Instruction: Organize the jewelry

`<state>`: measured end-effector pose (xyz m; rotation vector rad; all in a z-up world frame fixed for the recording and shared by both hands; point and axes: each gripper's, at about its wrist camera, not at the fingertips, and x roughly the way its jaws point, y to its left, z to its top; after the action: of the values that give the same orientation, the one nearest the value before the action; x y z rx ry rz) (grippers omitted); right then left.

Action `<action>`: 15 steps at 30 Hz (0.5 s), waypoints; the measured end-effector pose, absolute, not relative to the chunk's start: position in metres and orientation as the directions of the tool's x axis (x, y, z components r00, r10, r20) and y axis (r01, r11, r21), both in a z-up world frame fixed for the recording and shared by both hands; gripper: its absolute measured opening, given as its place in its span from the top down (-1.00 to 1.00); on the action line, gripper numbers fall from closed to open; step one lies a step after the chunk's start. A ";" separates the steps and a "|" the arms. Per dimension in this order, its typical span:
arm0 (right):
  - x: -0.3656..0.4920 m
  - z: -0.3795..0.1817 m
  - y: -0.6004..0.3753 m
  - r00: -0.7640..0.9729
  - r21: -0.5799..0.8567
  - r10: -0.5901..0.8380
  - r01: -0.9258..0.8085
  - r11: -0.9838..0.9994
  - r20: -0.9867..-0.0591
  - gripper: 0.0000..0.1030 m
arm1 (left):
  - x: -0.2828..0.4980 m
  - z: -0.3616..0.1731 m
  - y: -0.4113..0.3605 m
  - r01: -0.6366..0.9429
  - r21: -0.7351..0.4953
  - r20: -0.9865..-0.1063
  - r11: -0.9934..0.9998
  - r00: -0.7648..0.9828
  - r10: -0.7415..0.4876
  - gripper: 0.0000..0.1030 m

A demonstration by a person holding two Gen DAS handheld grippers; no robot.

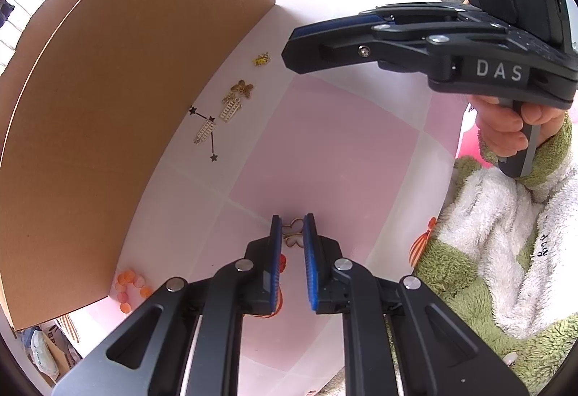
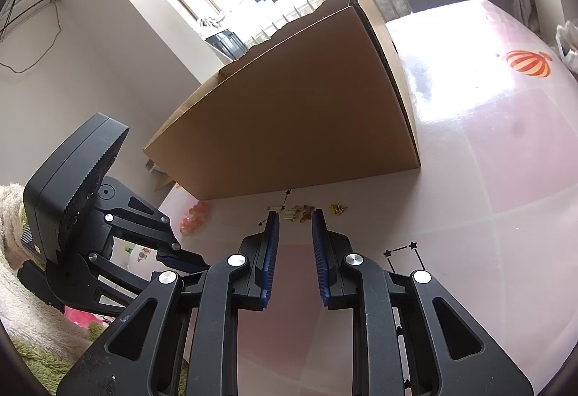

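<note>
Beside cardboard box (image 1: 126, 107): four jewelry pieces (image 1: 231, 108); fifth (image 1: 293, 235) between left hand-held gripper (image 1: 292, 226) pads.

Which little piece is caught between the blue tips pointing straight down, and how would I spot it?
Start at the big cardboard box standing on the pink and white table. A row of small gold trinkets lies along its foot; come away from them to the left gripper. Between its pads sits a gold butterfly charm, an open wire outline lying alone, unlike the filled butterfly and ladder-shaped pieces by the box.
</note>
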<state>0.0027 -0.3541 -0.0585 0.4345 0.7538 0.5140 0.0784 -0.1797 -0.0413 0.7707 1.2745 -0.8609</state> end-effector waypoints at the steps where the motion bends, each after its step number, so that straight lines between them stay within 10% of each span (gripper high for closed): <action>1: 0.003 -0.058 -0.354 0.618 0.541 0.580 -0.280 0.793 -0.530 0.61 | 0.079 -0.040 -0.179 0.877 0.016 -0.990 0.480 0.081 -0.114 0.95; 12: 0.003 -0.060 -0.353 0.620 0.543 0.578 -0.275 0.794 -0.530 0.61 | 0.085 -0.033 -0.168 0.847 -0.038 -0.984 0.530 0.060 -0.166 0.98; 15: 0.003 -0.061 -0.352 0.619 0.545 0.580 -0.277 0.792 -0.529 0.61 | 0.088 -0.038 -0.165 0.831 -0.021 -0.992 0.555 0.053 -0.117 0.55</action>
<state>0.0031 -0.3519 -0.0605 0.4387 0.7539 0.5115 0.0881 -0.1653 -0.0382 0.6893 1.3281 -0.8151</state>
